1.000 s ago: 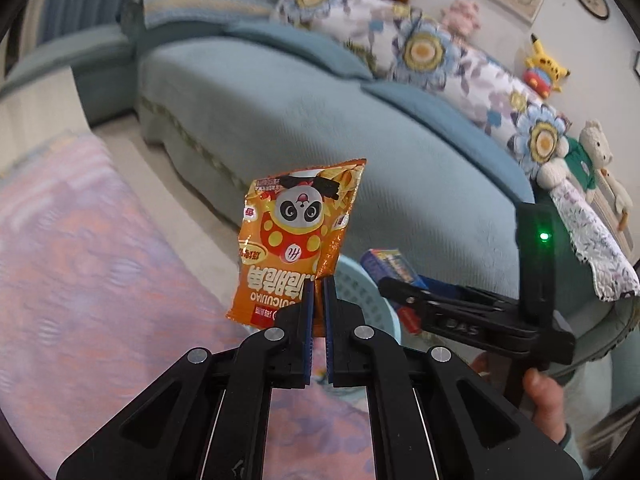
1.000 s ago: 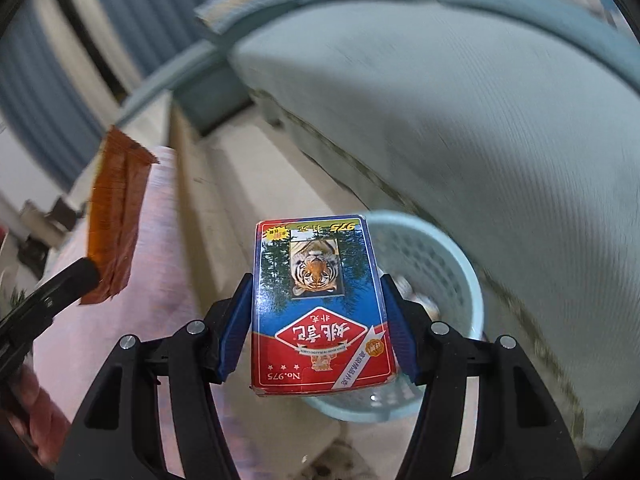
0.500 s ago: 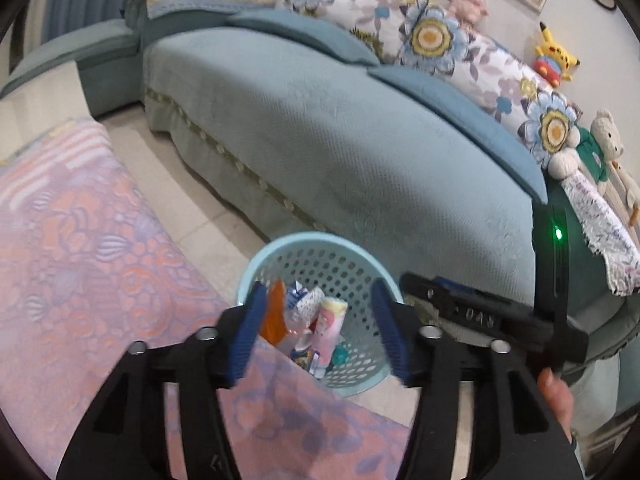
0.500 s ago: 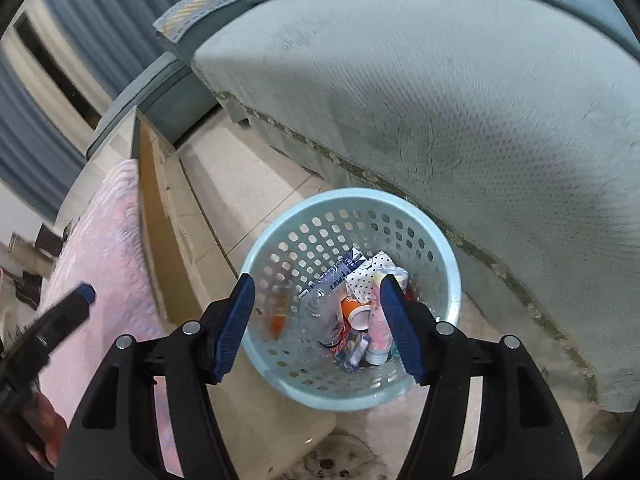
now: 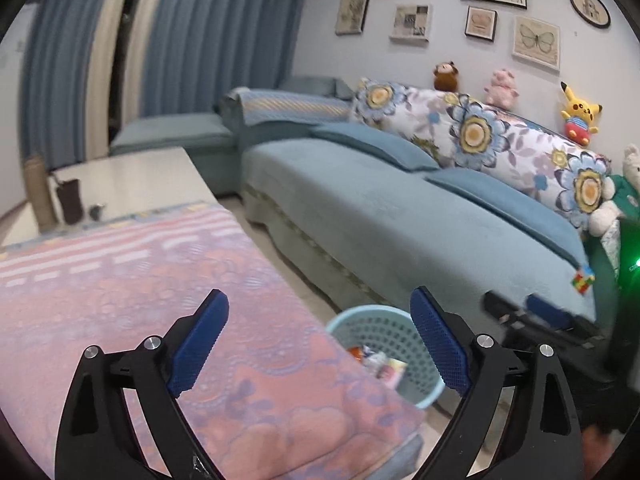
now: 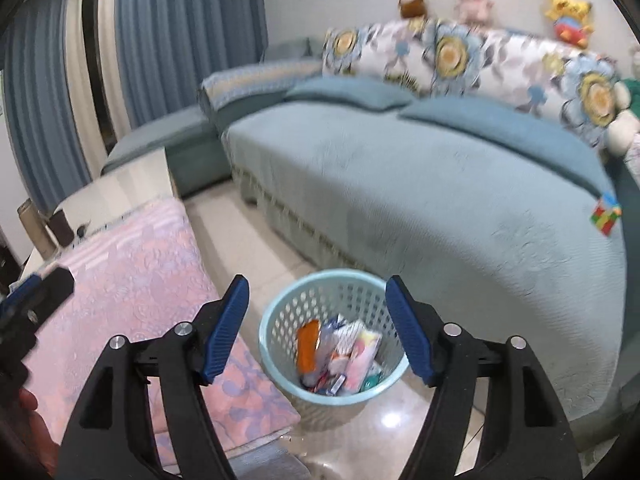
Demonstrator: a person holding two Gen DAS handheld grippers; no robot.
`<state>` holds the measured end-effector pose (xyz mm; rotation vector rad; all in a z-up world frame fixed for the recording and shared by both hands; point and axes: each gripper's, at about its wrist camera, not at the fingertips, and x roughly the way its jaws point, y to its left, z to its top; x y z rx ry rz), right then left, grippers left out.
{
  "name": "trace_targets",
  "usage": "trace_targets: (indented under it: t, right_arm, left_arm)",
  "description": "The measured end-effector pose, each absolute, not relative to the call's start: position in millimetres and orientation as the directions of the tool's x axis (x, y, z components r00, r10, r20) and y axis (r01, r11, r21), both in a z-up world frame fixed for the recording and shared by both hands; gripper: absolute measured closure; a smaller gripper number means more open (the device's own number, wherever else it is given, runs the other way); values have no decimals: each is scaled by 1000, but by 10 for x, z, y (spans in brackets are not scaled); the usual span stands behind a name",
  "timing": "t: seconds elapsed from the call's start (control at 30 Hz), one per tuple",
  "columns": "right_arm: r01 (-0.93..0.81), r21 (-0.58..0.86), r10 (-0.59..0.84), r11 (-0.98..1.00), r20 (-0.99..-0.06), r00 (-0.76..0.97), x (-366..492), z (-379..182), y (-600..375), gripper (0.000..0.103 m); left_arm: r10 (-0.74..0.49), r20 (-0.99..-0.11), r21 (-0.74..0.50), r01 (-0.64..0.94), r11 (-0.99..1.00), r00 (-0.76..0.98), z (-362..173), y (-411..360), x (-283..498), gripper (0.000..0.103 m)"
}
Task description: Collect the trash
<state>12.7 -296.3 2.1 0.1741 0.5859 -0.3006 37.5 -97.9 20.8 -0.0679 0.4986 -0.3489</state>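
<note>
A light blue perforated basket (image 6: 276, 322) stands on the tiled floor between the sofa and a pink-covered table. It holds several wrappers, among them an orange snack bag (image 6: 308, 344). It also shows in the left wrist view (image 5: 378, 322). My right gripper (image 6: 318, 324) is open and empty, raised above and in front of the basket. My left gripper (image 5: 318, 338) is open and empty, over the pink cloth's edge beside the basket. The right gripper's tip (image 5: 536, 314) shows at the right of the left wrist view.
A teal sofa (image 6: 420, 184) with floral cushions and plush toys runs along the wall. A colourful cube (image 6: 606, 218) lies on its seat. The pink patterned cloth (image 5: 120, 280) covers the low table. Blue curtains (image 5: 208, 28) hang at the back.
One second ago my left gripper held the orange snack bag and my right a red-blue card box. Both opened, the items dropped into the basket, and both grippers have pulled back and tilted up.
</note>
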Motion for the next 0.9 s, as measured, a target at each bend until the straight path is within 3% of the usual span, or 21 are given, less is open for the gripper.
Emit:
trace_targets:
  t: [0.27,0.9]
  right_arm:
    - [345,23,-296,938,-462,836,-91,49,-2748,36]
    - [358,12,-325,934,-392,860,-169,96,-2595,33]
  left_arm:
    - [-293,-419,-126,265,956,859,103,-913,313,13]
    - [-273,-403,-95,257,962,874,105,-871,267,12]
